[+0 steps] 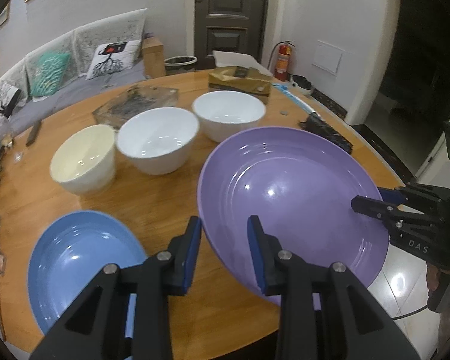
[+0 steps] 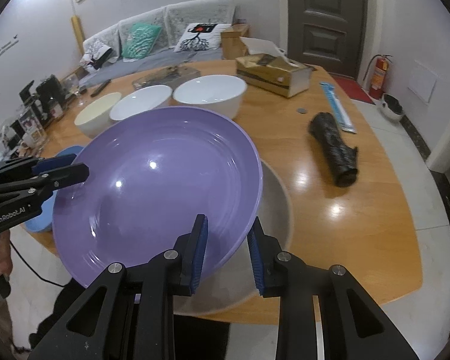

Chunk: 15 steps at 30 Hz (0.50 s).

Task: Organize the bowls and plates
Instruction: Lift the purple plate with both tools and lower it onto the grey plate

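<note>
- Left gripper: jaws straddle the near-left rim of the purple plate, one finger over the plate face and one outside it. From the right wrist view the pads look closed on the rim.
- Right gripper: same setup on the opposite rim, and it looks clamped too. I can't confirm pad contact in its own view.
- The purple plate is tilted and off the table, held between the two grippers. Part of it overhangs the table edge.
- It sits over the grey plate, which lies flat on the table near the edge. I can't tell whether the two touch.
- The blue plate lies flat on its own to the left, apart from the other two.
- Cream bowl, white bowl and second white bowl stand in a row rim to rim, none nested.
- Progress looks early: no stack is visible. Probably left to do: seat the purple plate, add the blue one, nest the bowls.
- Hidden: most of the grey plate is under the purple one, and the blue plate is nearly blocked in the right wrist view.
- Both lower jaws are masked by the rim.
- Tissue box and black roll sit well clear of the plates.
</note>
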Each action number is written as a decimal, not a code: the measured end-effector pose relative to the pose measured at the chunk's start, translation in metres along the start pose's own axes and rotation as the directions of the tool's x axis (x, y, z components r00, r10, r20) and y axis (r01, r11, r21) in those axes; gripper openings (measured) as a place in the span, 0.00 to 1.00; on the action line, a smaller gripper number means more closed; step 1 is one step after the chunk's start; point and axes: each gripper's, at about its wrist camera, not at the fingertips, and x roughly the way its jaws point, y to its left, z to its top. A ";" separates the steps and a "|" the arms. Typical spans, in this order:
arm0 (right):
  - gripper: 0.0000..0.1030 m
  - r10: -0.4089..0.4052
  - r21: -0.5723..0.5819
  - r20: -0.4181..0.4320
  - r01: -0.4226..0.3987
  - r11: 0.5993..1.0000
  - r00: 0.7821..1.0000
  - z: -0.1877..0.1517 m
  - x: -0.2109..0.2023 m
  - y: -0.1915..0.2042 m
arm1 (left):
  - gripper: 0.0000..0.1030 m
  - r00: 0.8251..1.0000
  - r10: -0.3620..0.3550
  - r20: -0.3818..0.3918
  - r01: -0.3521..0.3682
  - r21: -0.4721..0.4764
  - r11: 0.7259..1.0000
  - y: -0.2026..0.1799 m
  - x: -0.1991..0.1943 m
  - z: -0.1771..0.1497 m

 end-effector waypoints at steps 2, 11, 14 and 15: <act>0.21 -0.017 -0.001 -0.005 0.017 1.000 1.000 -0.003 -0.001 -0.006 | 0.28 1.000 -0.014 -0.009 0.014 0.009 1.000 -0.007 0.005 0.001; 0.22 -0.062 0.000 -0.036 0.063 0.998 0.997 -0.018 0.000 -0.023 | 0.28 0.998 -0.029 -0.058 0.031 0.046 0.998 -0.029 0.025 -0.003; 0.22 -0.070 -0.003 -0.048 0.070 0.998 0.996 -0.021 0.003 -0.025 | 0.28 0.997 -0.018 -0.074 0.022 0.055 0.998 -0.034 0.031 -0.005; 0.22 -0.070 -0.002 -0.050 0.070 0.998 0.996 -0.020 0.005 -0.026 | 0.28 0.997 -0.012 -0.078 0.017 0.059 0.998 -0.035 0.031 -0.006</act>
